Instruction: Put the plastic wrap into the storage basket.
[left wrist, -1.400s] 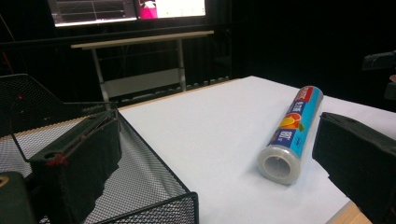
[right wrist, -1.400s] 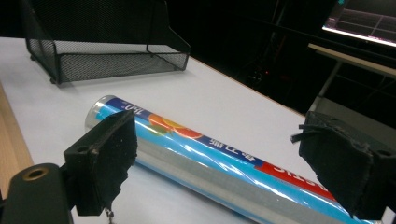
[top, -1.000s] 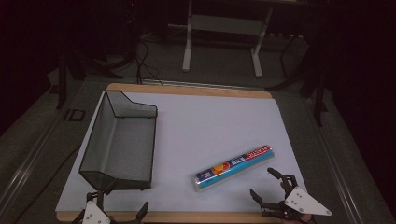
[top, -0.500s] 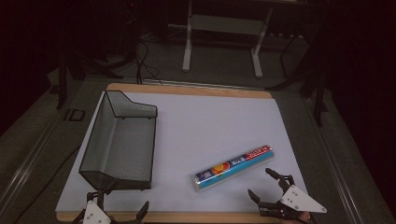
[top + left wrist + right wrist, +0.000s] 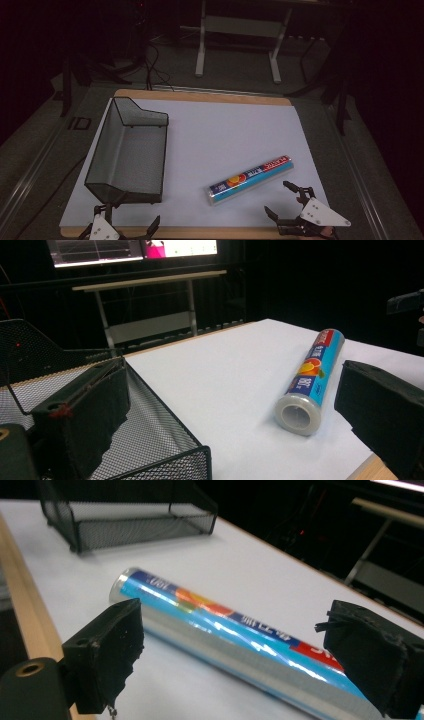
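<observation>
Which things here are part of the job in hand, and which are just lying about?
In the job: roll of wrap, right gripper open beside it, jaws just opened wider with nothing between them.
Lying about: mesh tray, left gripper, metal stand behind the table.

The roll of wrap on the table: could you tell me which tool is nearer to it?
Right. The right tool sits just beside the roll of wrap, open; the left tool is by the mesh tray.

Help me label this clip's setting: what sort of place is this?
Probably a lab or recording studio set up for handling trials: a white-covered table in a dark room, lit monitors behind, an adjustable desk frame, cables on the floor.
</observation>
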`<control>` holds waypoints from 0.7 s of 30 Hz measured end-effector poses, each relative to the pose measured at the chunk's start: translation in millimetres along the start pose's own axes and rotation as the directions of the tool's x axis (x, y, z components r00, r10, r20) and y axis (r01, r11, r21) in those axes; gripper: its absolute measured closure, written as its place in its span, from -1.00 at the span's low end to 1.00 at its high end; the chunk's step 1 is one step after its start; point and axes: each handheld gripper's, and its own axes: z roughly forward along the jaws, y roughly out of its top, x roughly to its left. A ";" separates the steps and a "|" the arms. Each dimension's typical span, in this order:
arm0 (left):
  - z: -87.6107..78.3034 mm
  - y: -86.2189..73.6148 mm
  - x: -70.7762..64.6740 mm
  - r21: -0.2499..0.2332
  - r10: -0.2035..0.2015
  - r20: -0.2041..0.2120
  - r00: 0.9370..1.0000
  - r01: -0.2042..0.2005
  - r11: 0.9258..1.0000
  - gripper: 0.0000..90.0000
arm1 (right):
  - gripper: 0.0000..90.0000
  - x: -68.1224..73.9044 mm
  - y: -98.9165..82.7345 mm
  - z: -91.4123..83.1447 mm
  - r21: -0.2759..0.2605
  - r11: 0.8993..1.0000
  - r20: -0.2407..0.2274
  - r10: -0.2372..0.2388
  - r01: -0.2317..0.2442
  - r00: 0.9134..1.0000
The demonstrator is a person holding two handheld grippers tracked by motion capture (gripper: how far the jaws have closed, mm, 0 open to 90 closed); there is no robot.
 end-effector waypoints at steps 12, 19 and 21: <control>0.9 0.0 -0.1 0.003 0.002 -0.001 1.000 -0.002 1.000 -0.96 | -0.73 -15.5 22.6 5.9 0.092 0.991 -0.047 -0.092 0.096 0.995; 1.1 -0.2 -0.3 0.006 0.004 -0.001 1.000 -0.004 1.000 -0.96 | -0.73 -22.3 30.2 24.9 0.188 0.964 -0.107 -0.168 0.186 0.980; 1.2 -0.2 -0.4 0.007 0.004 -0.006 1.000 -0.004 1.000 -0.96 | -0.72 -23.0 32.2 30.1 0.218 0.954 -0.130 -0.182 0.207 0.975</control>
